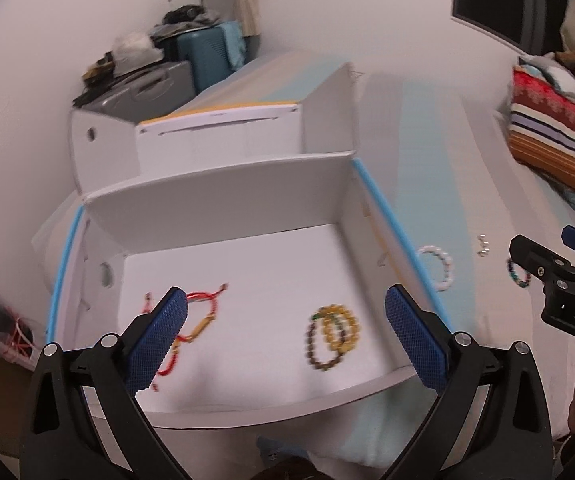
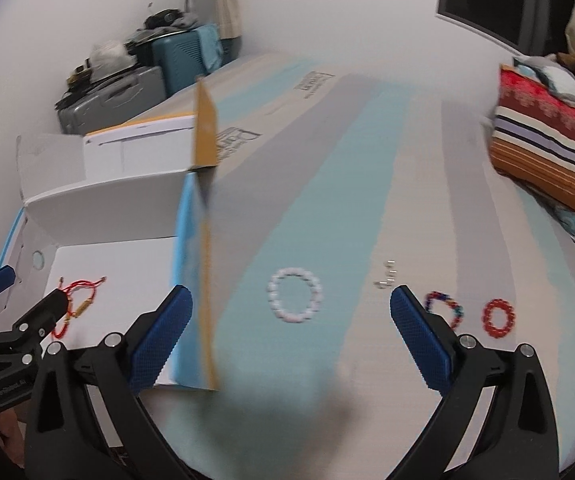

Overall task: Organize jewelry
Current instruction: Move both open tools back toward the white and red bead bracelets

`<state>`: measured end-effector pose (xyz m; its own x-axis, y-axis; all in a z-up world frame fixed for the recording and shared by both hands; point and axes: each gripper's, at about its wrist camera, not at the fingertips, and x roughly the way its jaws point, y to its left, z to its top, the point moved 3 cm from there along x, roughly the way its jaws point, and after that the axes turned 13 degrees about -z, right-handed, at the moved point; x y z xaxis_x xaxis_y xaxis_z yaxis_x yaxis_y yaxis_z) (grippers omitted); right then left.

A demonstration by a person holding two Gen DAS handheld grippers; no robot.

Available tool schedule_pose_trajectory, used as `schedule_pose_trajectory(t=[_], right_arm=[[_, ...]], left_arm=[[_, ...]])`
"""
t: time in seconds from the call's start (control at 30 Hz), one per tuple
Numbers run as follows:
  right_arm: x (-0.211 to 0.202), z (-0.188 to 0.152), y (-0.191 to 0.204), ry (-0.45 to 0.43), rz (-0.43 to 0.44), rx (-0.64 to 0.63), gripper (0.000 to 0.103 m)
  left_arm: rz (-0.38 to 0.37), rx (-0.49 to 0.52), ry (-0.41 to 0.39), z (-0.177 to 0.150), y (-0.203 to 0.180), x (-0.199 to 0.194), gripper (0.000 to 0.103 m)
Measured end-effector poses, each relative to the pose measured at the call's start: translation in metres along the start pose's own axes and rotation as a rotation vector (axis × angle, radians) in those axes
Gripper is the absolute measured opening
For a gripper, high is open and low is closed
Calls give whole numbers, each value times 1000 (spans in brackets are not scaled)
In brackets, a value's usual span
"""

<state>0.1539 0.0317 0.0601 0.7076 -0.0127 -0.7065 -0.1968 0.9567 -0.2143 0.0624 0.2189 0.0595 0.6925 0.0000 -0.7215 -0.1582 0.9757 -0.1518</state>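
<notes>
An open white box (image 1: 223,208) holds a red cord bracelet (image 1: 203,320) and a yellow and brown bead bracelet (image 1: 333,334). My left gripper (image 1: 285,340) is open and empty above the box floor. My right gripper (image 2: 291,332) is open and empty over the striped sheet, just right of the box wall (image 2: 203,240). A white bead bracelet (image 2: 295,300) lies ahead between its fingers. A multicolour bracelet (image 2: 445,308), a red bead bracelet (image 2: 497,317) and small silver pieces (image 2: 387,276) lie to its right. The white bracelet also shows in the left wrist view (image 1: 439,266).
A second white box part (image 1: 215,128) stands behind the first. Folded striped blankets (image 2: 547,140) lie at the far right. Suitcases (image 1: 159,80) with clutter stand by the back wall. The sheet (image 2: 327,200) has pale blue and grey stripes.
</notes>
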Motion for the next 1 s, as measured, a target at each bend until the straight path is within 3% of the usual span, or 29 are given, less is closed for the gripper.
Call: schedule_pose_trajectory(t=[0.5, 1.0], right_arm=[[23, -24, -123, 46, -116, 117, 95], [87, -56, -217, 138, -197, 224, 95]], left_arm=[[-116, 135, 6, 16, -109, 28, 97], [-179, 231, 60, 14, -187, 84, 97]])
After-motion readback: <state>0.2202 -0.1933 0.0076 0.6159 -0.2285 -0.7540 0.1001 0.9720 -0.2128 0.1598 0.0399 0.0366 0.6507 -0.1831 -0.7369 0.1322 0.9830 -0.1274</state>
